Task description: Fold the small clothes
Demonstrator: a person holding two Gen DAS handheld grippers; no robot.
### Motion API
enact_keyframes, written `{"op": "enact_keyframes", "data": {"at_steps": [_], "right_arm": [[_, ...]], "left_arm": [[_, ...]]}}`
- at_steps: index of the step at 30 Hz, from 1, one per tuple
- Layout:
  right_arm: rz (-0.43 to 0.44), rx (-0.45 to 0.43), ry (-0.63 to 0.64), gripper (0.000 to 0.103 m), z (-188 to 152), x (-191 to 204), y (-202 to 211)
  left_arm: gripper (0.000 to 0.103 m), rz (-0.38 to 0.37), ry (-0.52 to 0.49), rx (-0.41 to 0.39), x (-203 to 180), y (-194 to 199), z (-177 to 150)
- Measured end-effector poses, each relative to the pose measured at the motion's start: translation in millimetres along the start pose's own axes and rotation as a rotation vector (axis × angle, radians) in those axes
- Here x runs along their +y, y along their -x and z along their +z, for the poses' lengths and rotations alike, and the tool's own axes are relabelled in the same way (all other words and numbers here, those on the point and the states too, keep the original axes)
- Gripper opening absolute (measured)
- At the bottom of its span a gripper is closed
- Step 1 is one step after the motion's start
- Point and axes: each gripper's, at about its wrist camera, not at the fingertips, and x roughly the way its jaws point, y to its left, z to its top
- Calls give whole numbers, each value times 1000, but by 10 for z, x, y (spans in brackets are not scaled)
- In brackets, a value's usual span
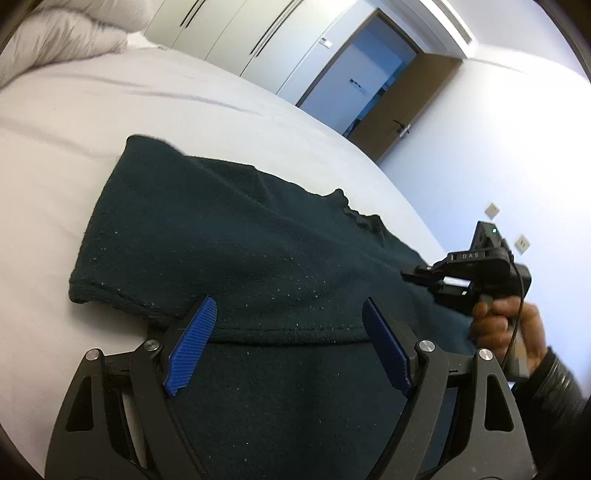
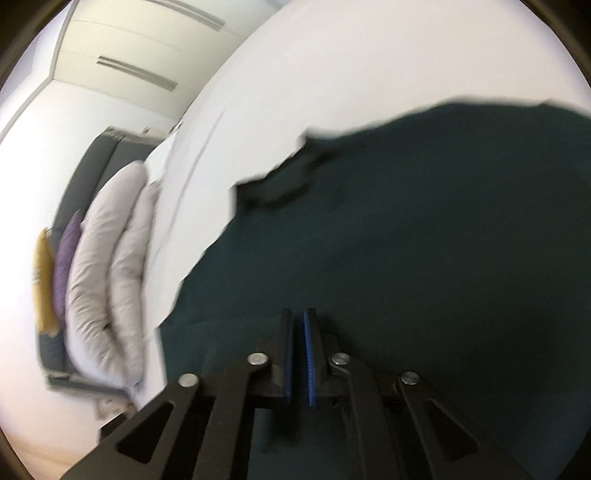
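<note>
A dark green knit garment (image 1: 240, 240) lies on the white bed sheet (image 1: 74, 122), with one layer folded over along an edge near my left gripper (image 1: 290, 302). That gripper stands open just above the fold, and the blue pads (image 1: 195, 343) touch no cloth. My right gripper (image 2: 299, 314) has its pads almost together over the garment (image 2: 424, 258). In the left wrist view the right gripper (image 1: 408, 275) sits at the garment's right edge, shut on the cloth there. A hand (image 1: 509, 325) holds its grip.
White pillows (image 2: 110, 277) are stacked at the head of the bed, with a purple cushion (image 2: 66, 258) and a yellow cushion (image 2: 42, 280) beside them. White wardrobes (image 1: 258, 33) and an open brown door (image 1: 410, 107) stand beyond the bed. Bare sheet surrounds the garment.
</note>
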Motion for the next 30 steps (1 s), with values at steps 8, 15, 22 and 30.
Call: {"op": "enact_keyframes", "data": {"at_steps": [8,15,22,30], "right_arm": [[79,65,-11,6,-57,-60,59],[87,171,-34,47,-380,140,-216],[73,173,9,9,-398,277,-355],[-16,39,71,8,-282,326,-108]], "left_arm": [[81,6,-4,-29,-35,3,-10],[81,-6,12,-34,-57,-20,-27],[81,-19,27,-40,0,67,-56],[81,-15,53,-101,62,237,-66]]}}
